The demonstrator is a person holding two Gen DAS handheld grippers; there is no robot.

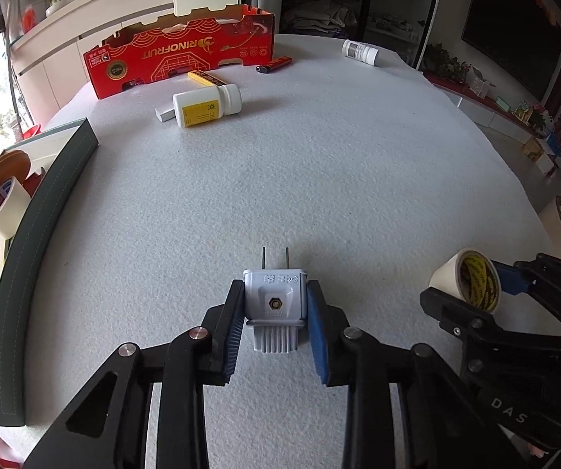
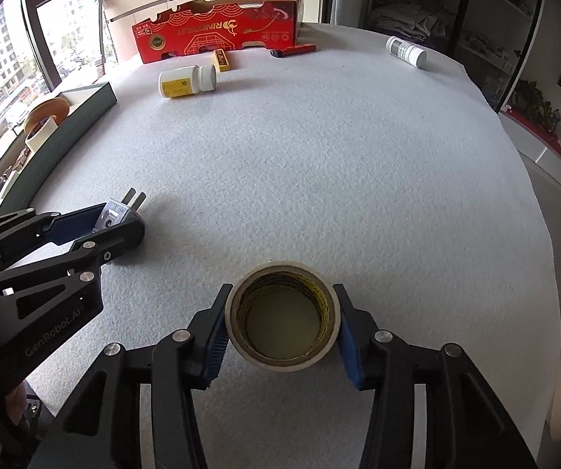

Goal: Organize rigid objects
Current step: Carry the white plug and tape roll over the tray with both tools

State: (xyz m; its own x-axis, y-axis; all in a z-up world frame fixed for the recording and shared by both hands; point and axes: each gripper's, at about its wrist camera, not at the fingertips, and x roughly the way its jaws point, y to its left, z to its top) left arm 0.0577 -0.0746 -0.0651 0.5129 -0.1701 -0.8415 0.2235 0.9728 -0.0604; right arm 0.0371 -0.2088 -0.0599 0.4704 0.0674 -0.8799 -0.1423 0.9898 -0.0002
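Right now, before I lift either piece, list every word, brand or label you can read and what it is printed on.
"RINOFRUT": red cardboard box, printed upside down.
"DAS": right gripper body, in the left wrist view.
"GenRobot.AI": left gripper body, in the right wrist view.
Grey plug adapter: raised characters, unreadable.
Tape roll core print: unreadable.
White bottle yellow label: too small.
Far white bottle: too small.

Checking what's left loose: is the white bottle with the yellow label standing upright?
No, the white bottle lies on its side on the table.
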